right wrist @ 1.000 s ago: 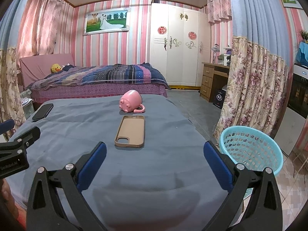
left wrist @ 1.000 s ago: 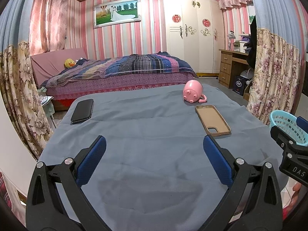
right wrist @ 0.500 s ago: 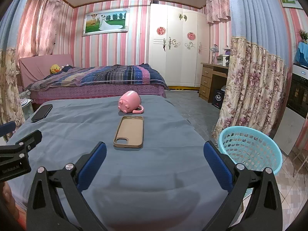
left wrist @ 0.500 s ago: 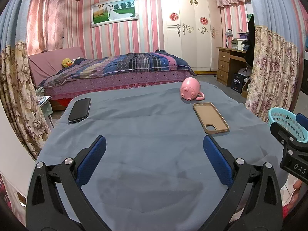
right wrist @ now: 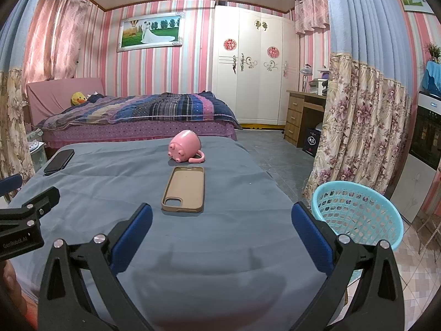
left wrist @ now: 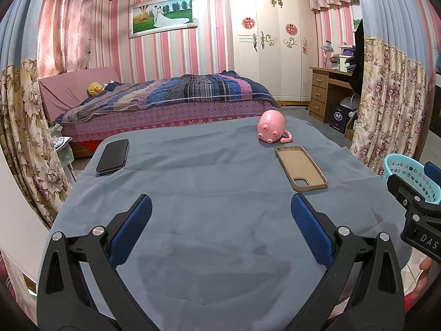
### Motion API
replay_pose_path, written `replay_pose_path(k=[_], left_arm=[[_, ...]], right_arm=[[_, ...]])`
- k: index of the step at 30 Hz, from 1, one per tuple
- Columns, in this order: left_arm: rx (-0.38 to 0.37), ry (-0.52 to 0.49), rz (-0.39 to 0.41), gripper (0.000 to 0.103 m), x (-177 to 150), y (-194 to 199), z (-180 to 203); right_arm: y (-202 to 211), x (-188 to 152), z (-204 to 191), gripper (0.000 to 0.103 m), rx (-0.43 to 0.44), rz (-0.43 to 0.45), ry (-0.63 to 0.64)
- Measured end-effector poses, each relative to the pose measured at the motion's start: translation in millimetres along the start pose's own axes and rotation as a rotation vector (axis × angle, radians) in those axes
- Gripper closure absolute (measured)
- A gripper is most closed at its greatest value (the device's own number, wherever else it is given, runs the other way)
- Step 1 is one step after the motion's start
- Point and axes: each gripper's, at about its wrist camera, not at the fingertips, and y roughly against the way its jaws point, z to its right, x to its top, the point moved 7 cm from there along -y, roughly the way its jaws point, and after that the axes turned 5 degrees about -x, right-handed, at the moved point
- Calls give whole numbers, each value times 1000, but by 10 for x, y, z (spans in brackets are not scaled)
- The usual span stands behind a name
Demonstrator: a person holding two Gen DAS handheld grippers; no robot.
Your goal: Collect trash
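Observation:
A table with a grey-blue cloth (left wrist: pixel 209 193) (right wrist: pixel 137 190) holds a tan phone case (left wrist: pixel 301 167) (right wrist: pixel 185 189), a pink pig mug on its side (left wrist: pixel 271 126) (right wrist: pixel 185 146) and a black phone (left wrist: pixel 113 156) (right wrist: pixel 59 161). A turquoise mesh basket (right wrist: pixel 358 215) (left wrist: pixel 410 176) stands on the floor right of the table. My left gripper (left wrist: pixel 221 218) is open and empty over the near cloth. My right gripper (right wrist: pixel 222 218) is open and empty, just behind the tan case.
A bed (left wrist: pixel 165 99) with a striped quilt lies beyond the table. A floral curtain (right wrist: pixel 358 127) hangs at the right, another (left wrist: pixel 24 138) at the left. A wooden desk (right wrist: pixel 300 115) and white wardrobe (right wrist: pixel 248 69) stand at the back right.
Both views have tilted slightly upward and pulled back a little; the objects sit marginally lower and nearer in frame. Both grippers stay open and empty.

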Motion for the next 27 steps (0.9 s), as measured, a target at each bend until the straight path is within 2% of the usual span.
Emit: replay_pose_path(k=[27], left_arm=[[-3,1,-2,6,-7,-4,8]], right_arm=[[5,11,31,4,-6,-1,-3]])
